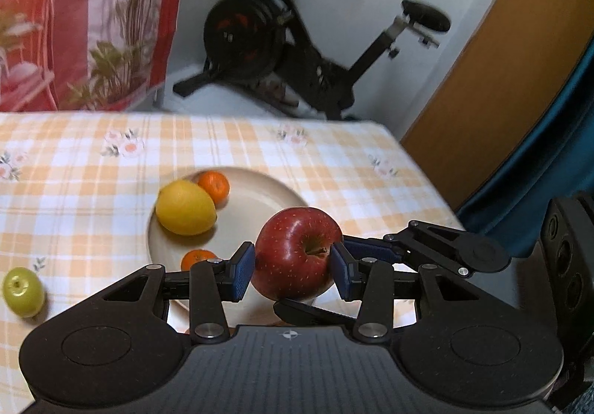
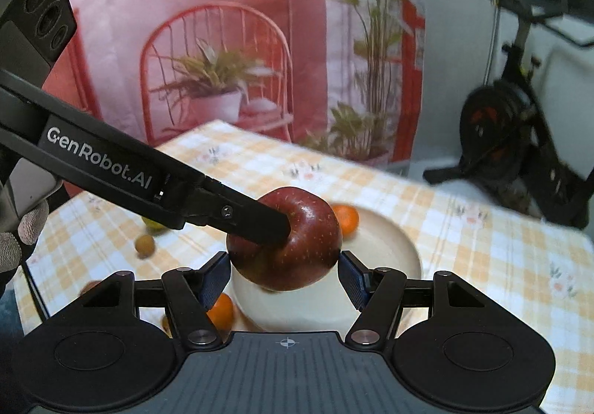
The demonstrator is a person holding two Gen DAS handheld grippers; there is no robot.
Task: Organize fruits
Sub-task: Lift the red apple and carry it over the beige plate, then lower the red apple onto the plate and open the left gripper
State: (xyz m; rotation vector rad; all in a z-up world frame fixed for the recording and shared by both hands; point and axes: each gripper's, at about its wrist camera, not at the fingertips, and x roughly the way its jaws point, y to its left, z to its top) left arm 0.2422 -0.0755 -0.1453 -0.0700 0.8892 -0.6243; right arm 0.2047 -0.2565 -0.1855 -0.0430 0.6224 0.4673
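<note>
Gripping red apple | both tongs clamp it | above plate

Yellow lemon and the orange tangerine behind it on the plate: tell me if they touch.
Cannot tell. In the left wrist view the yellow lemon overlaps the orange tangerine, hiding any gap.

We see dim, warm indoor light with soft shadows under the fruit on the plate. A glare spot shines on the apple. Background blurs with motion; fisheye bends edges, corners darken.
</note>
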